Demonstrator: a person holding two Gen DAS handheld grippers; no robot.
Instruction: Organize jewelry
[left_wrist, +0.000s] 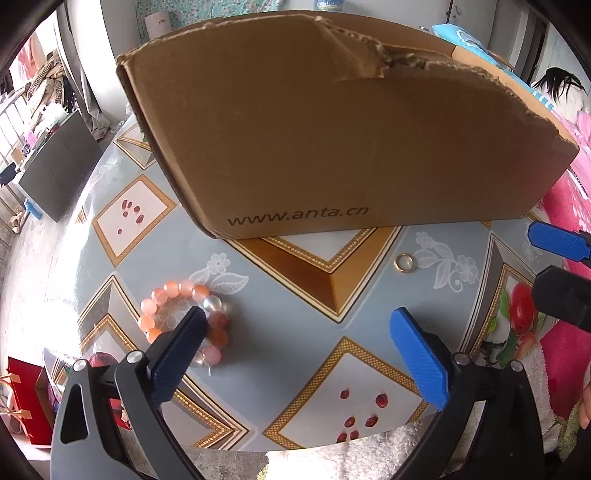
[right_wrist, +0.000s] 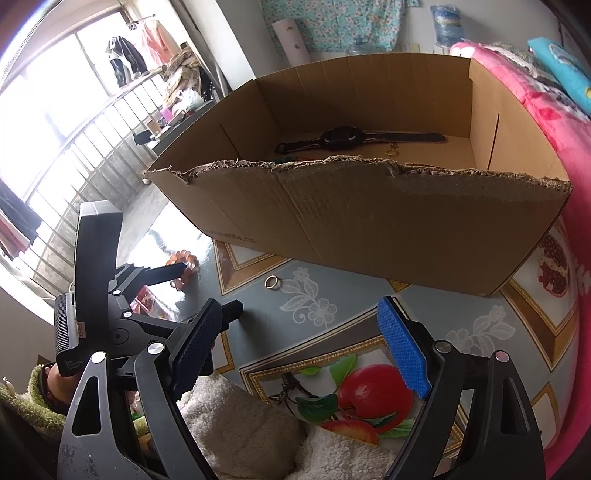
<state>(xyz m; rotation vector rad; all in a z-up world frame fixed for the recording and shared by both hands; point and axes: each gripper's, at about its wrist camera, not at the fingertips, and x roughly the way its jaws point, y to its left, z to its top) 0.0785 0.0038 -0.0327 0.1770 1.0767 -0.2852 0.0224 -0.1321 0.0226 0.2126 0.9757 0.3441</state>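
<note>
A pink-and-orange beaded bracelet (left_wrist: 177, 321) is seen lying on the patterned tabletop (left_wrist: 280, 302), partly behind the wide-open, empty left gripper (left_wrist: 299, 354). A gold ring (left_wrist: 403, 263) lies before the torn cardboard box (left_wrist: 332, 140). The right gripper (right_wrist: 303, 354) is held open, empty.

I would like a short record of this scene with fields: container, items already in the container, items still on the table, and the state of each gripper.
container: brown cardboard box with a torn top edge, standing open on the patterned table
in container: black wristwatch; small gold trinket
on table: pink and orange bead bracelet; gold ring, apart from the bracelet, nearer the box
left gripper: open, empty; one finger in front of the bracelet
right gripper: open, empty, above the table
</note>
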